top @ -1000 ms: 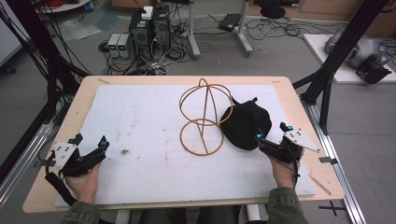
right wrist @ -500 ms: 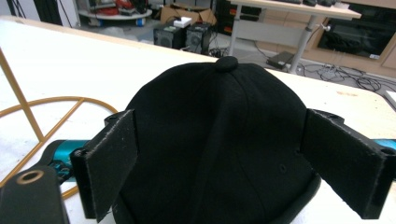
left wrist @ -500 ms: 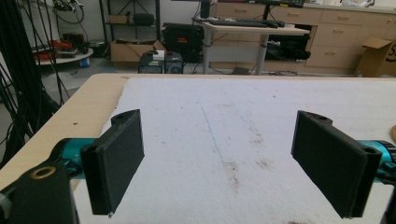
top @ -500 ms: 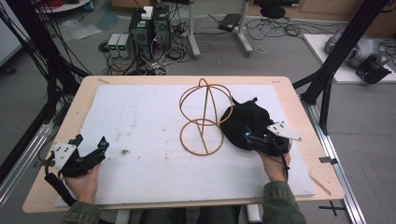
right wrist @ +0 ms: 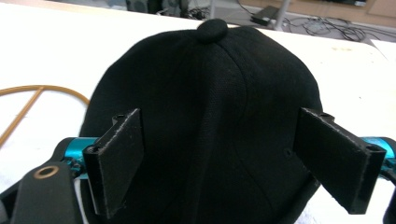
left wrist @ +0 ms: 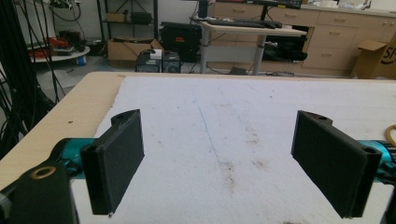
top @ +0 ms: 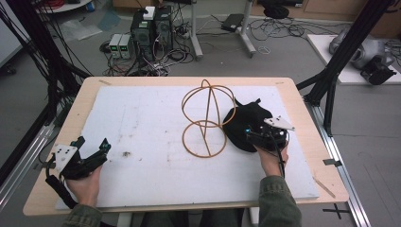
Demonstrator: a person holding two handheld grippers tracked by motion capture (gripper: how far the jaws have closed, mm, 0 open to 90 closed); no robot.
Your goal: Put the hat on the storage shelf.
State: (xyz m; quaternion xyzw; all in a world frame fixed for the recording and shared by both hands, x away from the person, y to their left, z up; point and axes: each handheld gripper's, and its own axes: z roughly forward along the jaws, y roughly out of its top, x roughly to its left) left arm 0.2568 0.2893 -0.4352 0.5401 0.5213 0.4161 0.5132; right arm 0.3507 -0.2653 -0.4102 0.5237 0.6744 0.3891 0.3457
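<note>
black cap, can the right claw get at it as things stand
Probably yes: the right claw is already at the cap, its jaws open on either side of the crown, and nothing lies between them.

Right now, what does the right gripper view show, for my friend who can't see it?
A black cap with a button on top sits on the white table cover, right in front of the right gripper. The gripper's two black jaws stand wide apart, one at each side of the cap. A thin wire hoop peeks in at the left.
</note>
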